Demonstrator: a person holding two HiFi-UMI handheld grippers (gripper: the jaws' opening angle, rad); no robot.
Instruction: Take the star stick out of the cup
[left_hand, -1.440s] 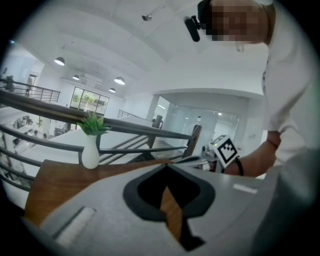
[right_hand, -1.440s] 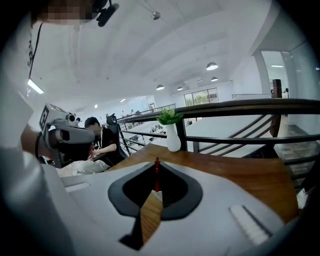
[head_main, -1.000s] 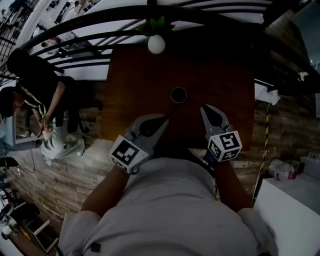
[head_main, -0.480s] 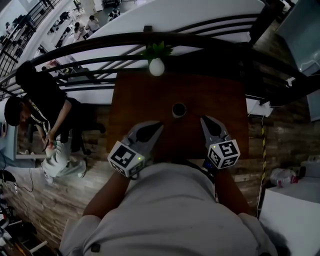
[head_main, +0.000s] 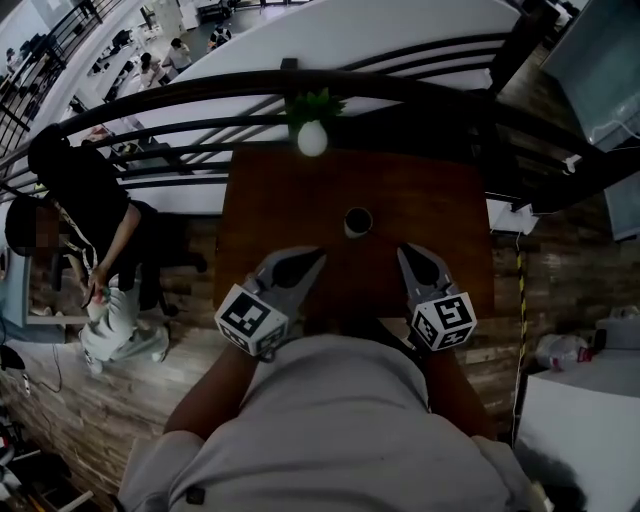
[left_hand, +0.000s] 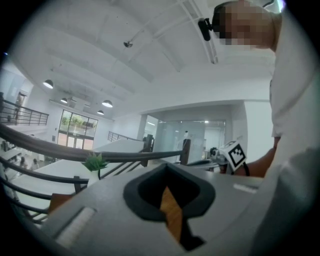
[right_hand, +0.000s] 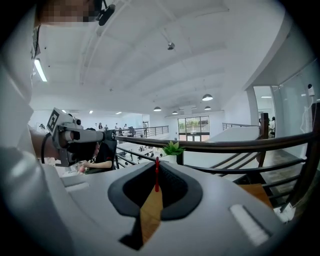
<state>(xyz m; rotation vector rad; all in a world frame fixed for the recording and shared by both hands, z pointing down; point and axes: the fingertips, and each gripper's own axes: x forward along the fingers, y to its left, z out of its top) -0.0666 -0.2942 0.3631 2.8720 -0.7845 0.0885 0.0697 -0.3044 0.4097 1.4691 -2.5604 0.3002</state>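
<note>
A dark wooden table (head_main: 290, 190) stands against a curved railing (head_main: 180, 95), and a seated person (head_main: 85, 190) is at 9 o'clock. In the head view the cup (head_main: 357, 221) sits mid-table, at 12 o'clock from the grippers. The stick in it is too small to make out. A potted plant (head_main: 312, 138) stands at the far edge.

In the left gripper view, the left gripper (left_hand: 167, 166) has its jaws drawn together and holds nothing.

In the right gripper view, the right gripper (right_hand: 156, 165) is likewise closed and empty. A thin red stick (right_hand: 156, 176) shows at 12 o'clock, in line with the jaw tips.
</note>
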